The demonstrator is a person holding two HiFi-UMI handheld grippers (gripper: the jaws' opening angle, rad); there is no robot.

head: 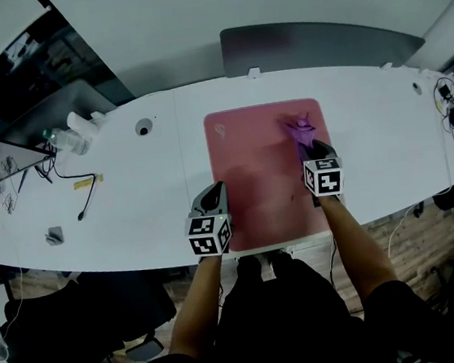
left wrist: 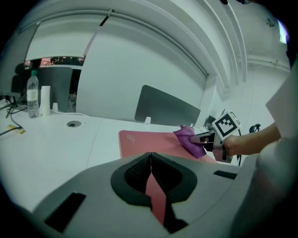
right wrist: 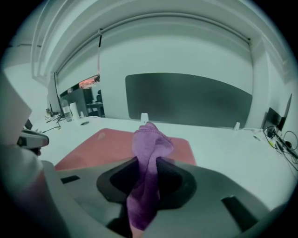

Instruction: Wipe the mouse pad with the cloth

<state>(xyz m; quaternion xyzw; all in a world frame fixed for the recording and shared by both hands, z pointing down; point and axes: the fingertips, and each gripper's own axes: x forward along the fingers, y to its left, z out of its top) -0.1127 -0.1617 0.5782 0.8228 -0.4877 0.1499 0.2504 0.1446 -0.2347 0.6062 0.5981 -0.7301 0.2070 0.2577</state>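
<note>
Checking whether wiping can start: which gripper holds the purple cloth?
The right gripper: its jaws are shut on the purple cloth, over the pink mouse pad. The left gripper is shut with nothing in it.

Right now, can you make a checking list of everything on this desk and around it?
Surface: white table, with a round hole left of the middle.
Job's things: pink mouse pad lies flat in the middle; purple cloth is held over its far right part.
Clutter: water bottle and a small crumpled scrap at the left end.
Grippers: right gripper shut on the cloth; left gripper shut, empty, at the pad's near left edge.
Cables: black cable at left; tangled cables at the right end.
Surroundings: grey divider panel behind the table; wooden floor below.
</note>
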